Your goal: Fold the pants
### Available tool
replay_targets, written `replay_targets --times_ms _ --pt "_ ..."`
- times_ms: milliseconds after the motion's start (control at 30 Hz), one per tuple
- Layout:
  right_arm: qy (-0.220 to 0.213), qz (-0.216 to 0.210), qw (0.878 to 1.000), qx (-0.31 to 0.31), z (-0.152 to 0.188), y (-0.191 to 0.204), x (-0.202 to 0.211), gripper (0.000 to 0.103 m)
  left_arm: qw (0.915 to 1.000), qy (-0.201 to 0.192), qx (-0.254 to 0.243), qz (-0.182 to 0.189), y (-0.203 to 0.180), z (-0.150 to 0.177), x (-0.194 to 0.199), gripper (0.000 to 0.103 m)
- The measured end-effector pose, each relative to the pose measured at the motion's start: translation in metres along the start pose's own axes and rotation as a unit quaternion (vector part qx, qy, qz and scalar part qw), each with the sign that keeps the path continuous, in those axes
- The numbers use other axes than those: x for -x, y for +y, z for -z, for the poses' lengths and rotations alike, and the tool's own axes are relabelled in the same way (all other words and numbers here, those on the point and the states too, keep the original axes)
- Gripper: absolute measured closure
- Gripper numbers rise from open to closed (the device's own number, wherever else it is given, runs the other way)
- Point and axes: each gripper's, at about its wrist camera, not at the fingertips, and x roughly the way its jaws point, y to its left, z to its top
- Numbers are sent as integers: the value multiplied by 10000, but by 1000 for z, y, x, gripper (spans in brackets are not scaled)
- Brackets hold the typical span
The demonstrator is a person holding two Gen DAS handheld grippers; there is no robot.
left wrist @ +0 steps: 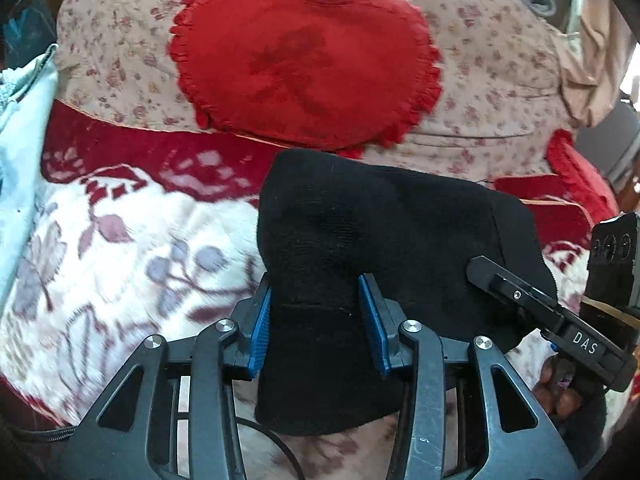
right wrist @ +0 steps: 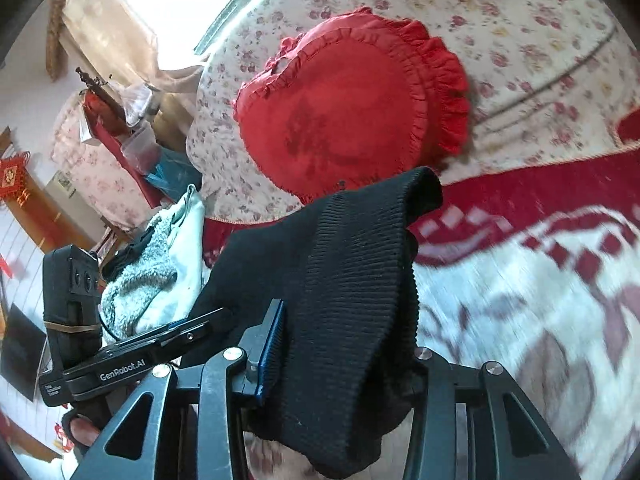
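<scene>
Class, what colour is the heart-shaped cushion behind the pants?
Red, with a frilled edge: the heart-shaped cushion shows best in the right wrist view.

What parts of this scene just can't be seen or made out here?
- Right gripper: in the right wrist view, the black pants drape over one finger, hiding it and the grip.
- Pants' full length: both views, cut off below by the grippers.
- Floral blanket: pattern smeared by blur.
- Left gripper: fabric sits between blue pads; pinch unclear.

Left gripper (left wrist: 316, 320) and right gripper (right wrist: 340, 344) each clamp black fabric.
</scene>
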Motion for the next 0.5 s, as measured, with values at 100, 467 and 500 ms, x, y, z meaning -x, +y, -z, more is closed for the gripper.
replay_targets --times_ms 100,467,500 --pt "178 117 9998 -4 -5 -6 -28 62 9997 111 29 -235 13 -5 -19 63" --pt "146 1156 9930 202 -9 -13 -7 51 9993 259 235 -144 27 -1 -34 53" --pt "55 1137 9931 280 -11 -7 -2 51 9993 252 235 -157 25 0 -33 53"
